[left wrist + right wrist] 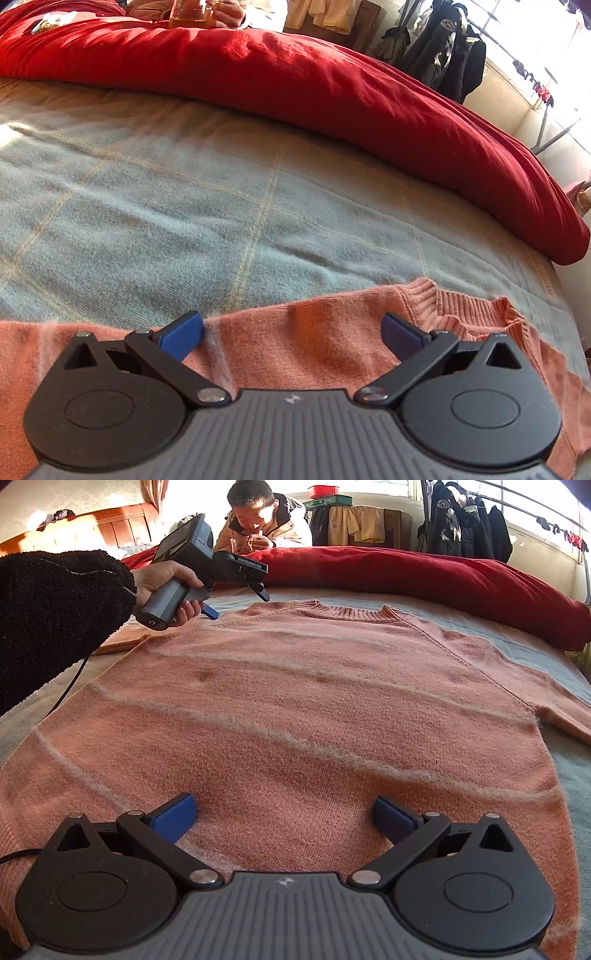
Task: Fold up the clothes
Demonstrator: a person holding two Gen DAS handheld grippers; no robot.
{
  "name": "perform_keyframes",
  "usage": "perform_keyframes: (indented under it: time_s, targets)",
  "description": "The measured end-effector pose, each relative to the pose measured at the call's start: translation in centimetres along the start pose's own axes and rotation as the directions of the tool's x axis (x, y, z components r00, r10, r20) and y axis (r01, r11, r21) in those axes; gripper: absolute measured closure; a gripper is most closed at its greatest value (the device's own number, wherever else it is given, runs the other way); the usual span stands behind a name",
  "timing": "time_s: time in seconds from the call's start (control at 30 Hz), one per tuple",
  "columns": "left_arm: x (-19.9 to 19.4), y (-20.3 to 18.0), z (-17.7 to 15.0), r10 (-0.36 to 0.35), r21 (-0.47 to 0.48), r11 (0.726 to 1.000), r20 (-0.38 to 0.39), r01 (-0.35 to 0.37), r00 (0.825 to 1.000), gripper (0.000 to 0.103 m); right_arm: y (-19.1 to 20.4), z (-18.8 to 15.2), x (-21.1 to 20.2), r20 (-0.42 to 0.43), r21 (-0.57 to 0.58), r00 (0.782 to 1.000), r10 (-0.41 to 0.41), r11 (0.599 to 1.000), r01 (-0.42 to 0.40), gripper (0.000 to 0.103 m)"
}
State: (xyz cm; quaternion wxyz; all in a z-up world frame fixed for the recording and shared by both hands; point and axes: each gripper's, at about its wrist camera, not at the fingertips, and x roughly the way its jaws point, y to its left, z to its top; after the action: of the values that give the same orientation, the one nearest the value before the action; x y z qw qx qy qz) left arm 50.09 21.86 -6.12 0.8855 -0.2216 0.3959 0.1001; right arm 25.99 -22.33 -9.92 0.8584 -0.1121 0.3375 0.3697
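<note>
1. Flat across the grey-blue checked blanket (576,760) lies a salmon-pink knitted sweater (295,709), front up, with pale fuzzy stripes and a ribbed neckline pointing toward the red duvet (424,576).
2. Over the hem, the right gripper (284,812) hangs with jaws spread, pinching nothing.
3. Near the collar's shoulder, the left gripper (293,332) is likewise spread; whether its pads touch the knit is unclear.
4. One sleeve looks tucked under at the left shoulder.

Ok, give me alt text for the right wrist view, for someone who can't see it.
A salmon-pink knit sweater lies spread flat on a bed, collar at the far end, with the open right gripper over its hem. At upper left a hand in a black fleece sleeve holds the left gripper, open near the sweater's shoulder. A red duvet lies bunched behind.
</note>
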Motion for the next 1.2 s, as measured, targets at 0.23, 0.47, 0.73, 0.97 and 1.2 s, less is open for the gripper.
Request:
perform_keyframes:
  time_s: [0.23,0.47,0.73,0.97,1.2]
  targets:
    - [-6.3,-1.3,-0.9,0.070,0.096,0.993,-0.015,-0.068,0.997,0.001,0.3,0.1,-0.4,-0.009,-0.015,1.000,-0.010,1.000,0.010,0.000]
    - [-17.1,-3.4,-3.6,0.092,0.204,0.975,-0.006,-0.089,0.996,0.001,0.4,0.4,-0.1,-0.025,0.001,1.000,-0.015,1.000,0.015,0.000]
    - [-24.7,-7.3,-15.4,-0.021,0.406,0.912,-0.106,0.063,0.994,0.001,1.0,0.3,-4.5,-0.049,0.086,0.999,-0.003,0.996,0.007,0.000]
    - [-25.5,-7.9,-24.9,-0.078,0.538,0.834,-0.103,0.122,0.992,0.001,1.9,-3.3,-10.4,-0.025,0.098,0.987,-0.160,0.982,0.162,0.000]
    - [-22.3,-5.7,-30.4,-0.103,0.459,0.877,-0.112,0.143,0.988,0.001,1.1,-7.6,-8.0,-0.061,0.121,0.982,-0.177,0.975,0.184,0.000]
